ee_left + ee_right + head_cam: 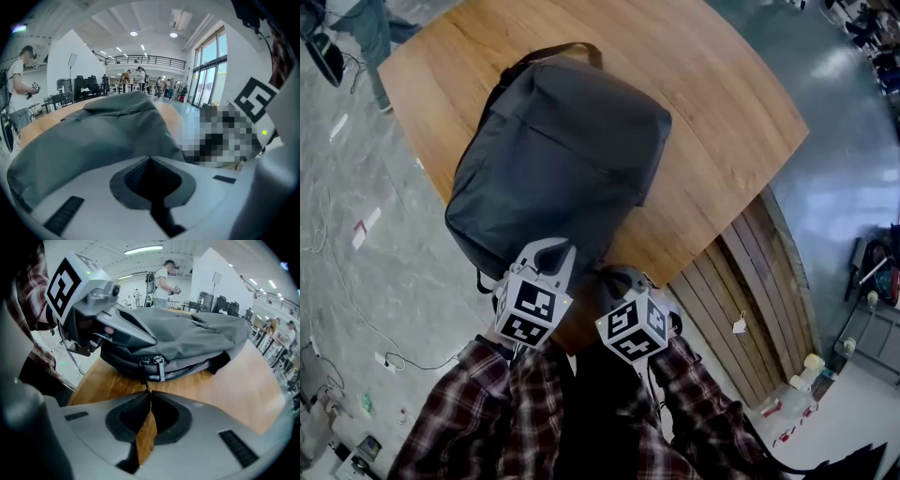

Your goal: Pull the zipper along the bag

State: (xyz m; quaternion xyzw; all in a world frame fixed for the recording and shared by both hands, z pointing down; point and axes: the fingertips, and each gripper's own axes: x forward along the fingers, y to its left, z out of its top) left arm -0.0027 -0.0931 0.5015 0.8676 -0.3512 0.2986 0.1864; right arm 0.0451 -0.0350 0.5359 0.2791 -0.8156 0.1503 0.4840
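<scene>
- From the head view I see a round wooden table (pixel 727 112) filling the upper middle of the frame.
- To its right I get a glossy grey floor (pixel 848 159) throwing back the light. At the left the floor is pale marbled stone (pixel 347 281), with loose cables (pixel 408 361) at the lower left.
- Slatted wooden boards (pixel 764 300) lie at the lower right, under the table's edge.
- My left gripper view shows a white ceiling with round lights (pixel 134 33), a railed balcony (pixel 145 59) at the centre top, and tall windows (pixel 211 65) at the right.
- A white partition wall (pixel 58 65) stands at the left, with dark equipment (pixel 86 89) beside it and people (pixel 140 80) far behind.
- In the right gripper view I see a ceiling strip light (pixel 143 249) at the top.
</scene>
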